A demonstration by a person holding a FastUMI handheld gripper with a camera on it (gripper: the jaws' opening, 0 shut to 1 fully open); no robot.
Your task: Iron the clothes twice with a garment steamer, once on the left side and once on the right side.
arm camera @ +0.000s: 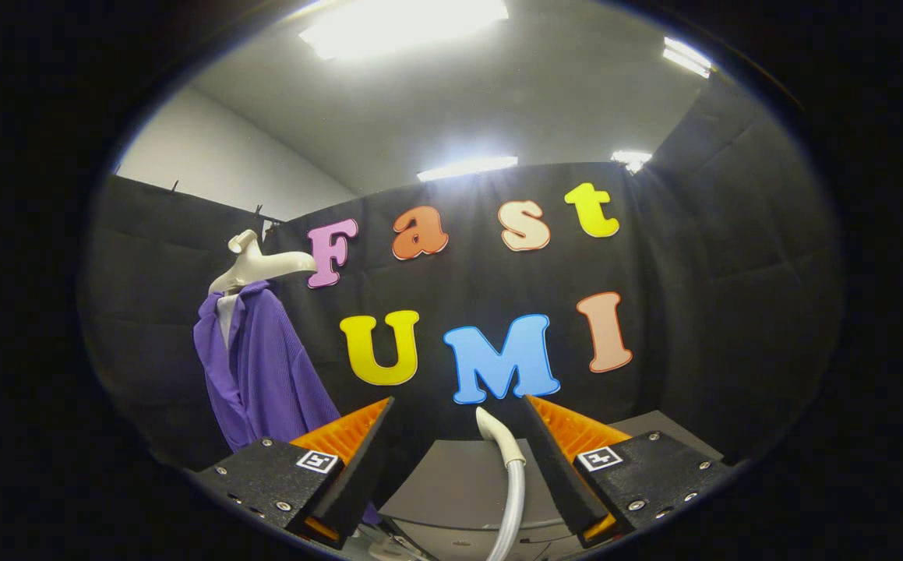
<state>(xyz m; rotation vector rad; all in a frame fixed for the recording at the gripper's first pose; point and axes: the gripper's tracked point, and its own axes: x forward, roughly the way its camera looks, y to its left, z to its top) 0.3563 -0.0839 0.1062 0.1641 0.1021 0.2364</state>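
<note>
Tool (pixel 459 413) fingers spread wide, gripping nothing. Steamer hose (pixel 507 475) rises between them above the tabletop (pixel 451 483). Purple shirt (pixel 264 374) hangs beyond the left finger; white steamer head (pixel 260 265) sits atop it.

A pale grey surface (pixel 459 483) sits low down, seen between the gripper (pixel 457 409) fingers and running on beyond them toward the black cloth wall. Its far edge meets that wall, and a corner of it shows out past the right finger. The jaws stand wide apart, holding nothing. A white steamer hose (pixel 509 491) rises over the surface in the gap, closer to the right finger; whether it touches the top cannot be told.
</note>
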